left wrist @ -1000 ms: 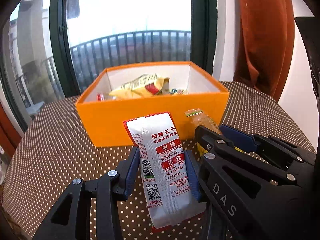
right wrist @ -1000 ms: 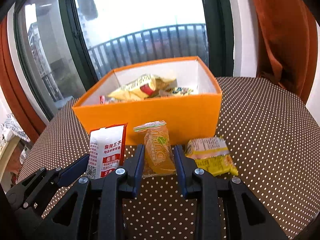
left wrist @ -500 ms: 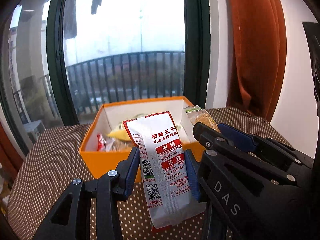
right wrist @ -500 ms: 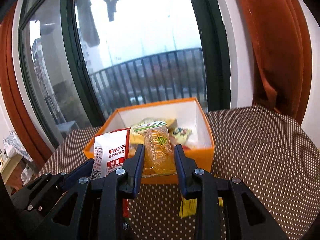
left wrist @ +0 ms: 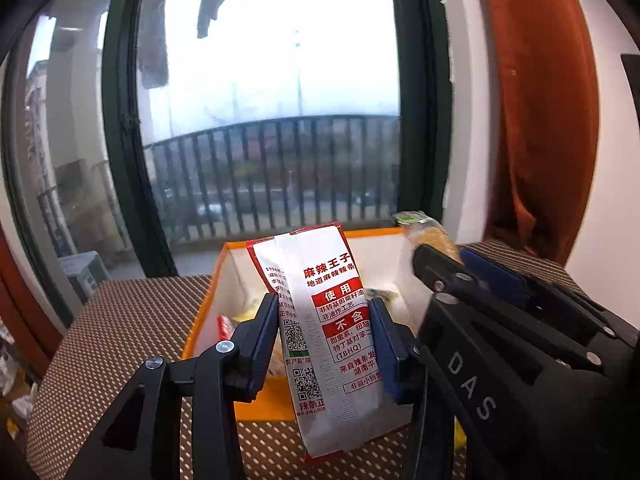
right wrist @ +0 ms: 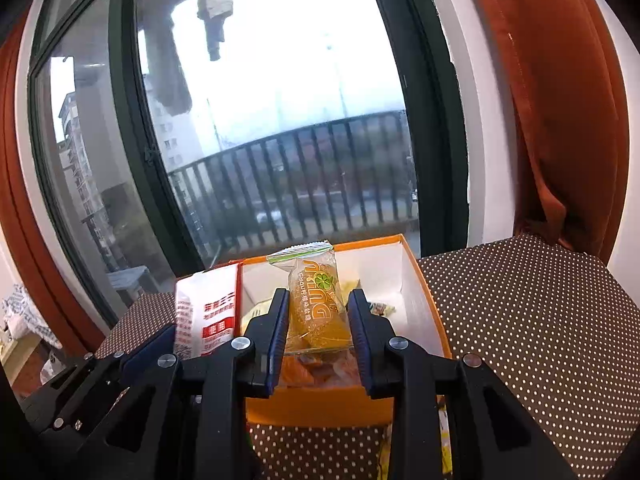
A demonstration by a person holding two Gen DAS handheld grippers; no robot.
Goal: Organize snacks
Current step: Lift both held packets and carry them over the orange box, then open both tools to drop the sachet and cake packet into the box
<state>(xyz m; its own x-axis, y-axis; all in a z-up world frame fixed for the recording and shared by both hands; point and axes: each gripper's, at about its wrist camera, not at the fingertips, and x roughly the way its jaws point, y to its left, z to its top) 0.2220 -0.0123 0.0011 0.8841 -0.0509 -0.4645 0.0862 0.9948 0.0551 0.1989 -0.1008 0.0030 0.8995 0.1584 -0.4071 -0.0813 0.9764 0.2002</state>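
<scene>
The left gripper [left wrist: 326, 338] is clamped on a white and red foil snack packet with red writing [left wrist: 328, 320]. Its two blue pads squeeze the packet's sides, so the packet stands up tall between them and its bottom hangs free below the fingers. It is held this way so it can go straight down into the box.

The right gripper [right wrist: 318, 330] is clamped on a small clear wrapper with an orange jelly sweet inside [right wrist: 316, 304]. The pads press the soft wrapper from both sides, and its green-striped top pokes up above the fingertips.

Just ahead of both grippers and a bit below them sits the orange cardboard box with white inner walls [right wrist: 426, 312]. Other snacks already lie inside it [right wrist: 380, 306]. The box has no lid, so things can drop in from above.

The box rests on a brown tablecloth with small white dots [right wrist: 520, 312]. A yellow snack wrapper [right wrist: 444, 440] lies on the cloth under the right gripper, not in the box yet. I think it has to go in later.
</scene>
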